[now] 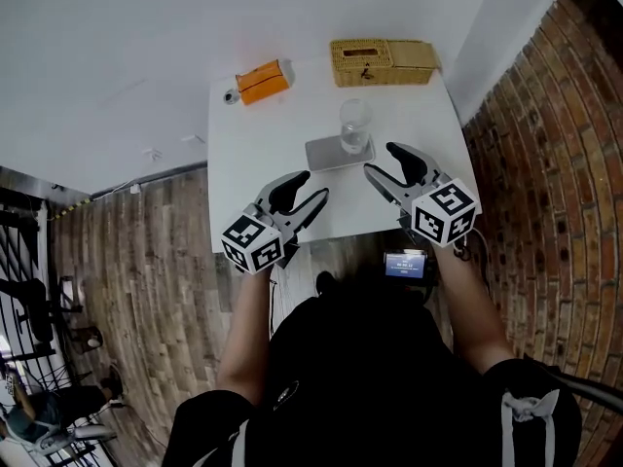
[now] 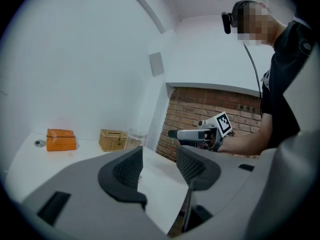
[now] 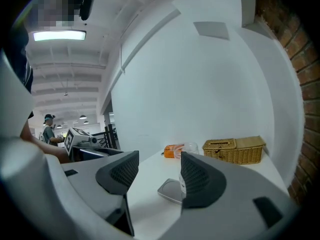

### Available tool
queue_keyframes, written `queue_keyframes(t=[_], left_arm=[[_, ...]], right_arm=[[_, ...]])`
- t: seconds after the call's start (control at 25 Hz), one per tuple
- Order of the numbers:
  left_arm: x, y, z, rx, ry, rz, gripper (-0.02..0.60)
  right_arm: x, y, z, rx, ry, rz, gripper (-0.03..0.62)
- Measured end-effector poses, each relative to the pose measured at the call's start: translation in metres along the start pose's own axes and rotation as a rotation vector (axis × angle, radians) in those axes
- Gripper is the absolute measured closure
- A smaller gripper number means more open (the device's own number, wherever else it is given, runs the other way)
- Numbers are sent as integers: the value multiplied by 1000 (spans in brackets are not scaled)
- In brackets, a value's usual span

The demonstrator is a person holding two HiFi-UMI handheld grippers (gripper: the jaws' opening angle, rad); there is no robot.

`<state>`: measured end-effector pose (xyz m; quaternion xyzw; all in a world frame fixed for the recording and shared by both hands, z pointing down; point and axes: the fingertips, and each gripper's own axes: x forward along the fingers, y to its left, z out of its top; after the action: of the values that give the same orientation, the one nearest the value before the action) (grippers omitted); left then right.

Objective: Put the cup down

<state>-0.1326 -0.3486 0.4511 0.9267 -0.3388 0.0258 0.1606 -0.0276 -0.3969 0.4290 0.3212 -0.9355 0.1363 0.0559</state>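
A clear glass cup (image 1: 354, 126) stands upright on a flat grey tray (image 1: 326, 154) in the middle of the white table (image 1: 263, 163). My right gripper (image 1: 383, 161) hovers just right of the tray, apart from the cup, its jaws narrowly open with nothing between them. In the right gripper view the cup (image 3: 190, 148) shows partly behind the right finger (image 3: 200, 176). My left gripper (image 1: 310, 191) hangs over the table's near edge, open and empty. In the left gripper view the cup (image 2: 136, 136) stands beyond the jaws.
A wicker basket (image 1: 382, 61) sits at the table's far right, an orange box (image 1: 263, 81) and a small round object (image 1: 230, 96) at the far left. A brick wall (image 1: 545, 163) runs along the right. Wooden floor (image 1: 146, 261) lies left.
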Motion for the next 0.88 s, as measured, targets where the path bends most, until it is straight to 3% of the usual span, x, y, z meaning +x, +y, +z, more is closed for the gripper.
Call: queue_keyframes(t=[0.88], left_arm=[[0, -8, 5, 16, -2, 3, 371]], right_arm=[[5, 2, -16, -31, 57, -14, 350]])
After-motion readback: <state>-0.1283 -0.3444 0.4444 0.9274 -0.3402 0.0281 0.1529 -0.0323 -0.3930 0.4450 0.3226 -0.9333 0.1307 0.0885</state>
